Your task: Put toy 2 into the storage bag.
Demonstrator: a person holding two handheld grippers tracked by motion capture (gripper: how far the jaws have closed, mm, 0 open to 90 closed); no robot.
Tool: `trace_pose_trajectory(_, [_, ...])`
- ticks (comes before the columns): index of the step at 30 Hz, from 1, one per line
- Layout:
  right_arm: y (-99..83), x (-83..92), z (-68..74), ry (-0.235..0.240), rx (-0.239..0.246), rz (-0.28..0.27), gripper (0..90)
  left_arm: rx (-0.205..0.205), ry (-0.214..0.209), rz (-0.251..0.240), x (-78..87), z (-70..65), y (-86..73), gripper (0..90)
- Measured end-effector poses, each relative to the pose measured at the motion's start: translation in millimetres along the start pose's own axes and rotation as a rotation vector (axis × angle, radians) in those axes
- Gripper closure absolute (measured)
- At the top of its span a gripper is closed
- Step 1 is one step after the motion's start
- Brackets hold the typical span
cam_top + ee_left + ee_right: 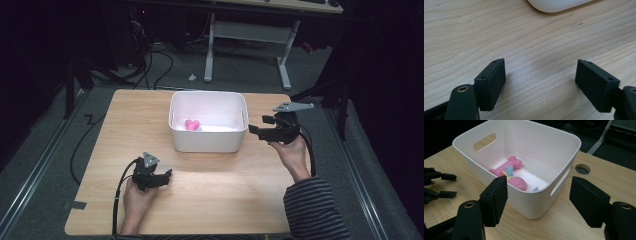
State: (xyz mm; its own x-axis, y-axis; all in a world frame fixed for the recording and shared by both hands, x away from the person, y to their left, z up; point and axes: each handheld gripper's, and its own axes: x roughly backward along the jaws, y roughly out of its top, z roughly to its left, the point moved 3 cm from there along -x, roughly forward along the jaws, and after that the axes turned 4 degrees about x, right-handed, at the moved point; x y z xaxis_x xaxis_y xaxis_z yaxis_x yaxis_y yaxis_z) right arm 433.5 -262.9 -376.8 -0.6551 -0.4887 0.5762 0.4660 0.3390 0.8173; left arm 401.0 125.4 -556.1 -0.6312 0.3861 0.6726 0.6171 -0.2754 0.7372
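Observation:
A white plastic bin [208,142] stands in the middle of the wooden table [215,195]. Inside it lie a pink spiked bone toy [505,166] and a pink ribbed toy [518,182] with light blue parts; from the high view they show as a pink shape [192,124]. My right gripper [253,131] is held above the table just right of the bin, open, with the bin's near corner [534,205] beyond its jaws. My left gripper [167,174] rests low on the table in front of the bin, open over bare wood [541,62].
A round cable hole [582,169] sits in the table beyond the bin. Behind the table stands a white desk frame [247,35] with cables on the dark floor. Metal rails run along both sides of the table.

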Motion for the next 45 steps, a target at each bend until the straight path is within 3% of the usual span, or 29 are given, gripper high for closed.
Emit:
trace_pose_trajectory(6, [-5.8,18.8,1.7,-0.022,0.012,-0.029,32.1,-0.001,-0.001,0.002,0.1,-0.1,0.0,24.6])
trace_pose_trajectory(18, [-21.3,41.6,4.1,-0.028,-0.016,-0.081,33.1,-0.001,-0.001,0.001,0.0,-0.1,0.0,24.6])
trace_pose_trajectory(23, [-31.2,46.2,5.6,-0.042,-0.022,-0.074,33.3,-0.001,0.0,0.002,0.0,-0.1,0.0,24.6])
trace_pose_trajectory(33, [-49.4,60.3,8.5,-0.073,-0.053,-0.112,34.7,-0.001,0.0,0.001,0.0,-0.1,0.0,24.6])
trace_pose_trajectory(45, [-80.3,60.7,6.7,-0.083,-0.111,-0.14,36.1,-0.002,0.0,0.002,0.1,-0.1,0.0,24.6])
